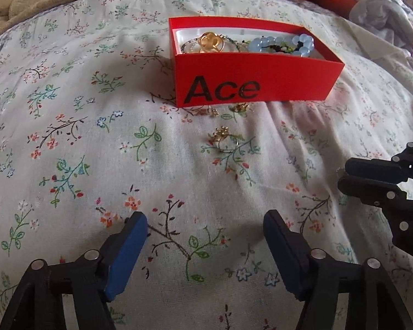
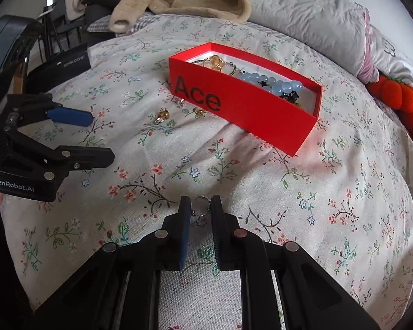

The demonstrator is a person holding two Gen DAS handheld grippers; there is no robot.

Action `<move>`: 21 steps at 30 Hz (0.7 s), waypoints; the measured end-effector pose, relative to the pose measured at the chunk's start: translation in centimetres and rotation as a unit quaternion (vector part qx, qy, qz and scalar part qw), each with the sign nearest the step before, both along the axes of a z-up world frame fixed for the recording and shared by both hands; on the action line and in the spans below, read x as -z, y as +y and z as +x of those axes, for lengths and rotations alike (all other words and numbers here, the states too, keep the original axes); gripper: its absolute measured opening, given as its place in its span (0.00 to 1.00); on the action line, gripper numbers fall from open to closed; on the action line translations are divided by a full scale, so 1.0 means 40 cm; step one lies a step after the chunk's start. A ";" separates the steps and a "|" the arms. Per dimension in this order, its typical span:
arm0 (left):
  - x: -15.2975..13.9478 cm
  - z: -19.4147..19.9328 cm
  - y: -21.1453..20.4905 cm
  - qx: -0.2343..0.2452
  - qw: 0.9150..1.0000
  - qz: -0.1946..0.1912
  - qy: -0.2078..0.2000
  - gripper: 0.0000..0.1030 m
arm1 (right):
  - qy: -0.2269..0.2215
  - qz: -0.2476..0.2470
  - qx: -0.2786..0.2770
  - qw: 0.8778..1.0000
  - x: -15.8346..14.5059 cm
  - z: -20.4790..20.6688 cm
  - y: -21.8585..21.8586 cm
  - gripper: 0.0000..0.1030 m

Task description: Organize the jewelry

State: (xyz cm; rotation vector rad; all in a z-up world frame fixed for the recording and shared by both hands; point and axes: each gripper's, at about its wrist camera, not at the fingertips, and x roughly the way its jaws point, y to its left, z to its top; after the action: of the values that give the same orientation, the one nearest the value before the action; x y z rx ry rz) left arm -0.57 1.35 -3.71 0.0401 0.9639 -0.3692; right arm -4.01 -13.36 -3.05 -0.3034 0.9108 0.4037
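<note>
- The left gripper (image 1: 205, 224) hangs released above the floral bed (image 1: 68, 151).
- A gold ring (image 1: 224, 139) lies loose before the red box (image 1: 256, 82) of bracelets.
- The right gripper (image 2: 201, 206) pinches a silver ring (image 2: 200, 205).

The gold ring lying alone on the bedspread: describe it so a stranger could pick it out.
Find the red box marked "Ace" on the floral bedspread. In front of its lettered side lie small gold pieces; the gold ring is the one farthest from the box. It has a full round band with an ornate cluster on top.
</note>
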 end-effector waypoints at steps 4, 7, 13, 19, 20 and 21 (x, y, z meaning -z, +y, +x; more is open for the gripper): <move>0.005 0.032 -0.008 0.005 1.000 -0.021 0.008 0.53 | -0.006 0.009 0.008 1.000 -0.018 0.008 -0.009 0.15; 0.012 0.053 -0.023 0.009 1.000 -0.022 0.008 0.48 | -0.005 0.013 0.016 1.000 -0.027 0.016 -0.017 0.15; 0.018 0.090 -0.051 0.006 1.000 -0.019 0.005 0.42 | 0.000 0.028 0.033 0.999 -0.040 0.040 -0.037 0.15; 0.018 0.124 -0.055 -0.003 1.000 -0.026 0.004 0.34 | 0.020 0.043 0.057 0.997 -0.031 0.067 -0.069 0.15; 0.017 0.126 -0.056 -0.004 1.000 -0.027 0.003 0.32 | 0.021 0.041 0.060 0.997 -0.030 0.070 -0.073 0.15; 0.018 0.132 -0.055 -0.005 1.000 -0.027 0.003 0.30 | 0.022 0.041 0.063 0.997 -0.029 0.072 -0.076 0.15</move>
State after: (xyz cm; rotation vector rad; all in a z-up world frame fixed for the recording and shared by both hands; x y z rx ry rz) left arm 4.71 -0.85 -4.42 -0.0146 0.9599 -0.3863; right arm -1.12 -16.40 -1.91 -0.1620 0.9490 0.3309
